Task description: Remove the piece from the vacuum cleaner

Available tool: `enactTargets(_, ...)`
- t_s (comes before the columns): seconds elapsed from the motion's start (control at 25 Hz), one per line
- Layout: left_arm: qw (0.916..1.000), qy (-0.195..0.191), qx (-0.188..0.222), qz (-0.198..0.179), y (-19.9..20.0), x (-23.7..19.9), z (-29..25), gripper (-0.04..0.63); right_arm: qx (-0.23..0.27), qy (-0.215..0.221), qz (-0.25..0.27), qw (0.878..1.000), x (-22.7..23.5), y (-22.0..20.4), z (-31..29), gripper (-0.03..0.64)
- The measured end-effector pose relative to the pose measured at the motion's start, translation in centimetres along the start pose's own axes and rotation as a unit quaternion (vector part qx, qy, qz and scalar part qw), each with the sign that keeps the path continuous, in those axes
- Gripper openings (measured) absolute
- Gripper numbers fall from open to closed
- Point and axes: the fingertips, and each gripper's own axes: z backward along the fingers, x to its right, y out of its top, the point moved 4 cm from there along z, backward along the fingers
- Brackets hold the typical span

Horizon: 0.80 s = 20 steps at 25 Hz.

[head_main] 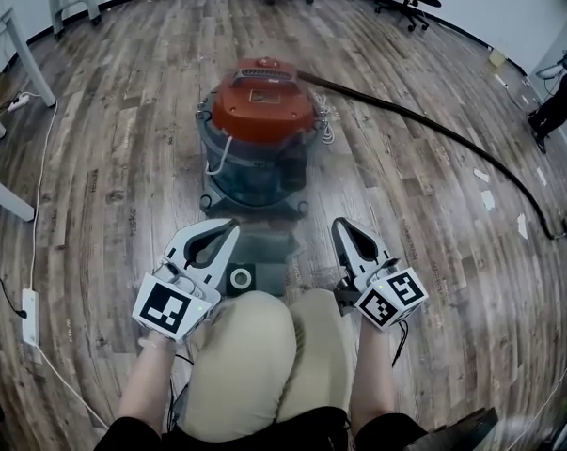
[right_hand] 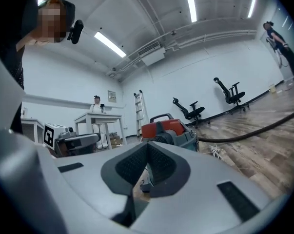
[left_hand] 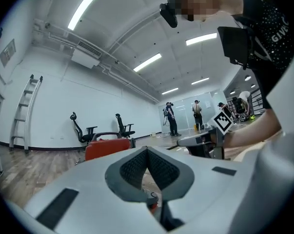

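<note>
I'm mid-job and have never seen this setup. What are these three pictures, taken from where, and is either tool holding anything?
There is no robot arm here: a person holds a two-jaw gripper in each hand. The head view comes from a camera on the person's head, looking steeply down at the wooden floor. In it the left gripper and right gripper point toward the vacuum cleaner, a drum with an orange lid. Its black hose trails off to the right. The other two pictures come from cameras riding on each gripper, looking along its own jaws. Both pairs of jaws are closed together with nothing between them. A grey shape on the floor between the grippers is too blurred to name.
</note>
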Motion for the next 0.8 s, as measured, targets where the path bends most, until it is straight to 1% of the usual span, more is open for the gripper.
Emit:
enactTargets(0.16, 0.9998, 0.010, -0.009, 0.013, -0.4, -0.2, 0.4, 0.009, -0.006, 0.004, 0.013, 1.000, -0.4, -0.3, -0.5, 0.011)
enactTargets(0.28, 0.9998, 0.018, -0.011, 0.006, -1.0, -0.4, 0.5, 0.009, -0.012, 0.002, 0.024, 1.000, -0.7, -0.6, -0.9, 0.011)
enactTargets(0.36, 0.9997, 0.021, -0.011, 0.008, -1.1, -0.5, 0.4, 0.009, -0.010, 0.000, 0.030, 0.999, -0.9, -0.4, -1.1, 0.011)
enactTargets(0.56, 0.9998, 0.014, -0.008, 0.008, -1.1, -0.4, 0.5, 0.009, -0.004, -0.003, 0.034, 0.999, -0.9, 0.0, -0.9, 0.011)
enactTargets(0.8, 0.9998, 0.016, -0.010, 0.007, -1.5, -0.6, 0.6, 0.009, -0.007, -0.003, 0.039, 0.999, -1.0, -0.3, -0.9, 0.011)
